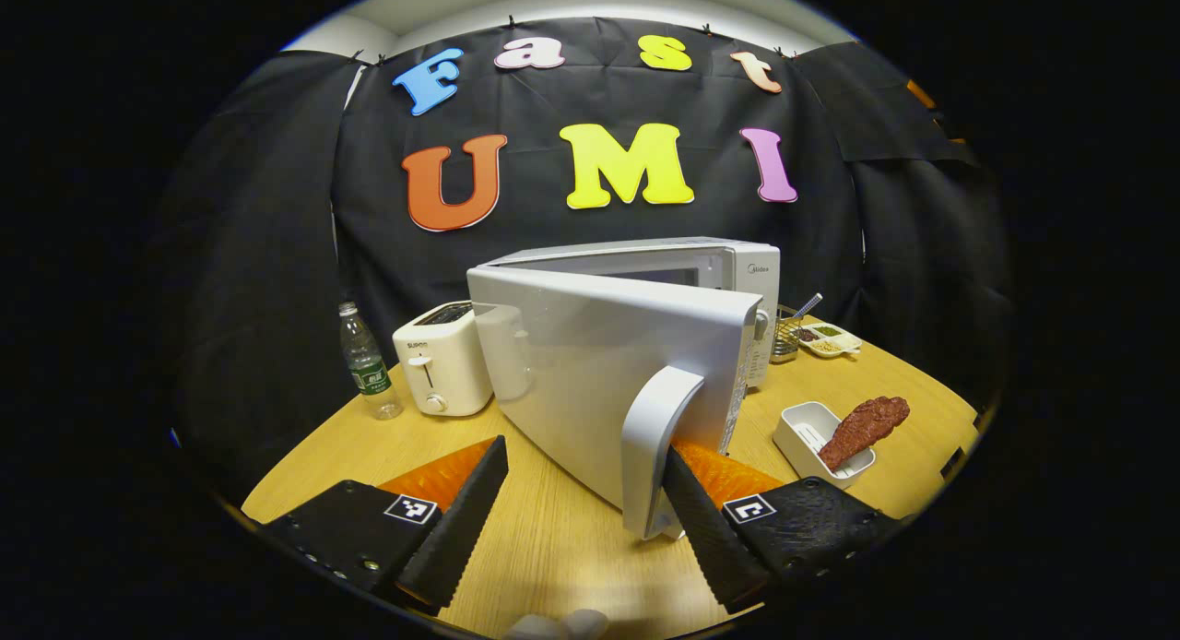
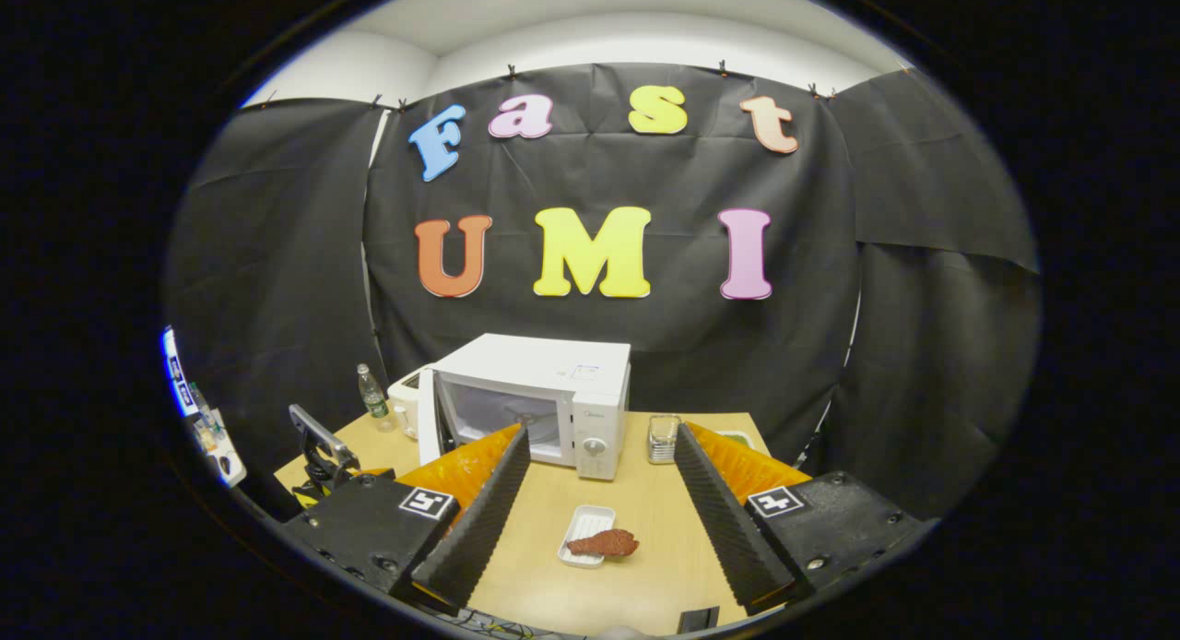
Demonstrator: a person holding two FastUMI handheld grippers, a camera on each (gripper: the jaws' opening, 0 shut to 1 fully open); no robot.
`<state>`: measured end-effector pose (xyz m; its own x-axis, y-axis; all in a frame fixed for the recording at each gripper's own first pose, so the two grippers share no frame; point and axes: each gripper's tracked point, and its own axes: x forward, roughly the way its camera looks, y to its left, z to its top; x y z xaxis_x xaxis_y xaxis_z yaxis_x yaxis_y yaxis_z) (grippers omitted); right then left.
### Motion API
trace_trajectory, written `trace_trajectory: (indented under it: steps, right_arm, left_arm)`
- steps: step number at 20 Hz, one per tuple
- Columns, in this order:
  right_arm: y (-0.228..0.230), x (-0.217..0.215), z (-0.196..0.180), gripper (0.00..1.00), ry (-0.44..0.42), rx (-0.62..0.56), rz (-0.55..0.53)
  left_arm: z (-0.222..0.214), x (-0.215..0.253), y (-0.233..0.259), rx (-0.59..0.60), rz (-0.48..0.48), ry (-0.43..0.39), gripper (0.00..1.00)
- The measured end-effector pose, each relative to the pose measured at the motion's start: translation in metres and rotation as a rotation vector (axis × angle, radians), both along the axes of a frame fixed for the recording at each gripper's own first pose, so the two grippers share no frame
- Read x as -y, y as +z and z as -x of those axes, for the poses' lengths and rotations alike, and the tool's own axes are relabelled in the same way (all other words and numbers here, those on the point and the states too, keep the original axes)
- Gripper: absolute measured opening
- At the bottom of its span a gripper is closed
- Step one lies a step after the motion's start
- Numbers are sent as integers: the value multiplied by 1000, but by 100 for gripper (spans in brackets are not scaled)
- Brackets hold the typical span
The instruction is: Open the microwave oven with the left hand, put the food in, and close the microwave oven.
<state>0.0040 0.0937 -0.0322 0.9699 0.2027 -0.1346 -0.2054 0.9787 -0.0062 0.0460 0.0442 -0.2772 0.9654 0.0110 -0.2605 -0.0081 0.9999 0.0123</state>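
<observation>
Left gripper [image 1: 581, 502]: jaws spread wide, gripping nothing; one finger [image 1: 702, 520] hooked behind the door handle [image 1: 656, 451], the other well clear over bare table [image 1: 553, 539]. Contact between finger and handle hard to confirm, handle's lower end hides the fingertip. Finger faces ribbed, sawtooth profile; square black-and-white markers on both finger bases.

Microwave door [image 1: 599, 382] swung partly open, smooth pale plastic, edge-on to the left gripper view and blocking most of the cavity. Microwave [image 1: 682, 262] body behind it, boxy, small grey logo on front panel too small to read. Control knobs mostly hidden by door edge.

Food [image 1: 864, 430]: dark reddish-brown lumpy piece, lying across a small white rectangular tray [image 1: 811, 432], overhanging its rim, on the table beside the microwave, not inside.

White toaster [image 1: 442, 359], short brand word on front, blurred. Clear plastic bottle [image 1: 369, 363] with green label, text unreadable. Wire rack [image 1: 785, 336] and divided dish [image 1: 830, 338] behind the microwave corner, partly cut off.

Right gripper [image 2: 599, 520]: jaws released wide, empty, hovering above the table well back from the tray. In the right gripper view, door ajar, cavity visible but dim, contents not resolvable. Table wood-grain, light
</observation>
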Motion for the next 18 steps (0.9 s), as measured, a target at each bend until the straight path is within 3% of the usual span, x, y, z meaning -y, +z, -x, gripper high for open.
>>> trace_trajectory:
  steps: [6,10,11,12,13,18]
  right_arm:
    - [-18,-32,-6,93,76,-43,-4]
    - [-29,-52,-10,93,124,-62,9]
    - [-31,-55,-11,100,132,-67,8]
    - [-34,-56,-13,93,138,-72,8]
    - [-36,-57,-16,100,142,-76,7]
    - [-47,-58,-23,100,165,-103,0]
  left_arm:
    - [27,-59,-2,2,-59,62,96]
    - [39,-87,-6,-23,-15,79,97]
    - [41,-93,-6,-26,-8,82,96]
    - [45,-99,-8,-33,7,84,96]
    - [47,-105,-10,-40,21,88,96]
    - [61,-131,-9,-54,61,99,96]
